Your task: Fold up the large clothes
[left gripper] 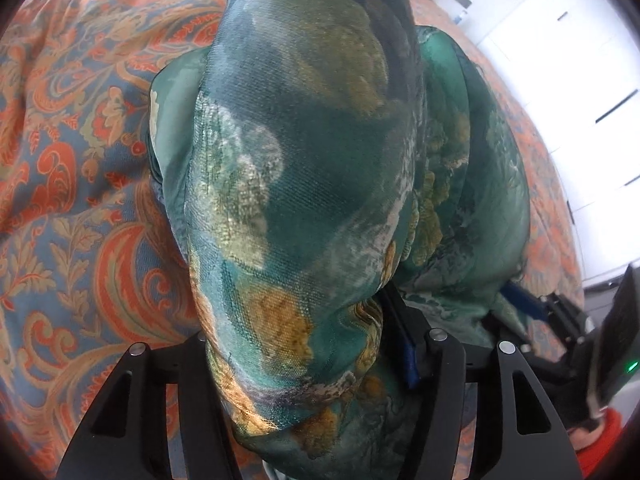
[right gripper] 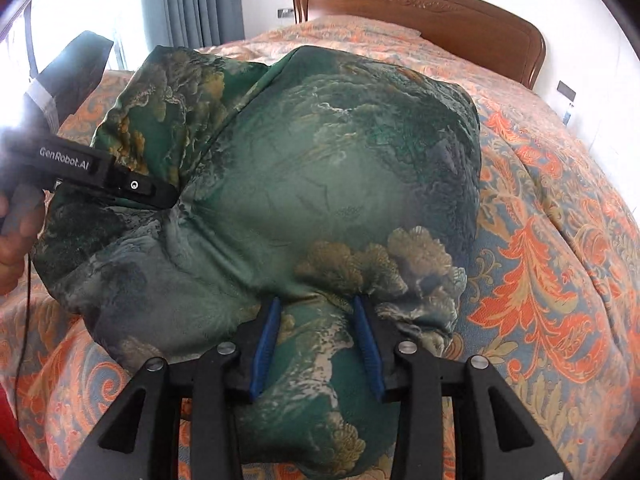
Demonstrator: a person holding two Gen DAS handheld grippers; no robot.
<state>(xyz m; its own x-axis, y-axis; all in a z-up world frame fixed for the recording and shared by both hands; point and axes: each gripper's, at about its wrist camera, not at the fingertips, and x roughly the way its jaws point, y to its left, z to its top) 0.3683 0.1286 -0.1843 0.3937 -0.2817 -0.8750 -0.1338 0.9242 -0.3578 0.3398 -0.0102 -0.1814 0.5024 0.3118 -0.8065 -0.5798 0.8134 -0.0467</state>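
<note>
A large green garment [right gripper: 328,184] with gold and grey cloud patterns lies bunched on the bed. My left gripper [left gripper: 320,344] is shut on a thick fold of the garment [left gripper: 304,168], which drapes over its fingers and hides the tips. It also shows in the right wrist view [right gripper: 160,196], pinching the garment's left side. My right gripper [right gripper: 318,312] has the near edge of the garment between its blue pads [right gripper: 266,336], with cloth bulging between them. The right gripper also shows at the right of the left wrist view [left gripper: 520,300].
The orange and blue paisley bedspread [right gripper: 540,280] covers the bed. A wooden headboard [right gripper: 440,8] stands at the back, grey curtains [right gripper: 192,0] at the back left. White cupboards [left gripper: 560,60] stand beside the bed.
</note>
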